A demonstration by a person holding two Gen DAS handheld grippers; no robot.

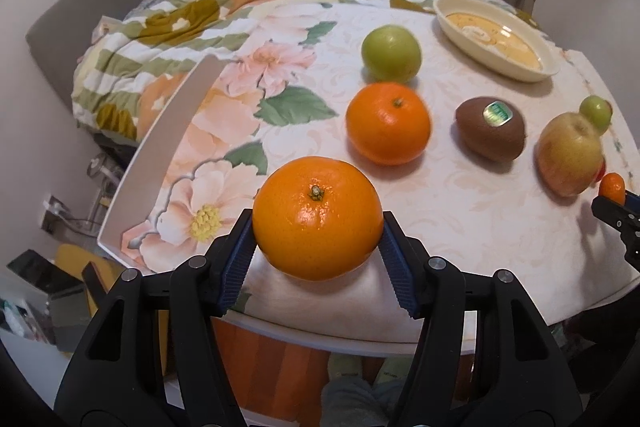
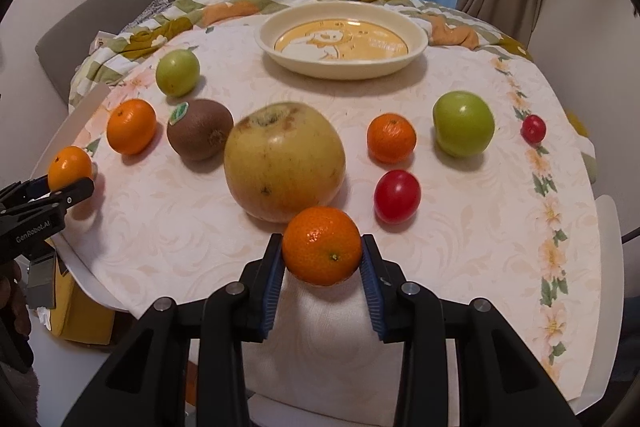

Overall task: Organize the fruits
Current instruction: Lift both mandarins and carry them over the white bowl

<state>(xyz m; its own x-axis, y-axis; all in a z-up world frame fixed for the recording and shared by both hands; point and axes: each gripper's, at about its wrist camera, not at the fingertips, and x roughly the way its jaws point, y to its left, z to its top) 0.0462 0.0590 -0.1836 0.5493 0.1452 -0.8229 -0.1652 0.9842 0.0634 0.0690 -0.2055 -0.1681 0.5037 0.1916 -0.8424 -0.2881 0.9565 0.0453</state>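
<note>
The left gripper [image 1: 318, 235] is clamped on a large mandarin [image 1: 317, 217], its blue ribbed pads pressing the fruit's two sides at the bottom centre of the left wrist view, stem end facing up. The right gripper [image 2: 323, 255] likewise holds a smaller mandarin [image 2: 322, 245] at the lower centre of its own view. So both hands are loaded, and the coming move most likely turns on where the cream dish [image 2: 416, 45] lies from each. In the right wrist view the dish sits straight ahead at the upper centre, its long axis running left to right across the frame, with the big yellow apple [image 2: 284, 161] standing directly between gripper and dish. In the left wrist view the dish [image 1: 448, 23] sits at the upper right, seen at a slant, well apart from the held fruit, with a loose mandarin [image 1: 388, 123], a green fruit [image 1: 391, 54] and a kiwi [image 1: 491, 129] lying in the space between. My reading is that the right hand has the squarer line to the dish, though it would need to carry its fruit over or around the apple; the left hand would have to cross diagonally toward the upper right. Whether the dish is truly the destination is a guess from the task. The dish holds no fruit in either view, so the sorting looks barely begun.
</note>
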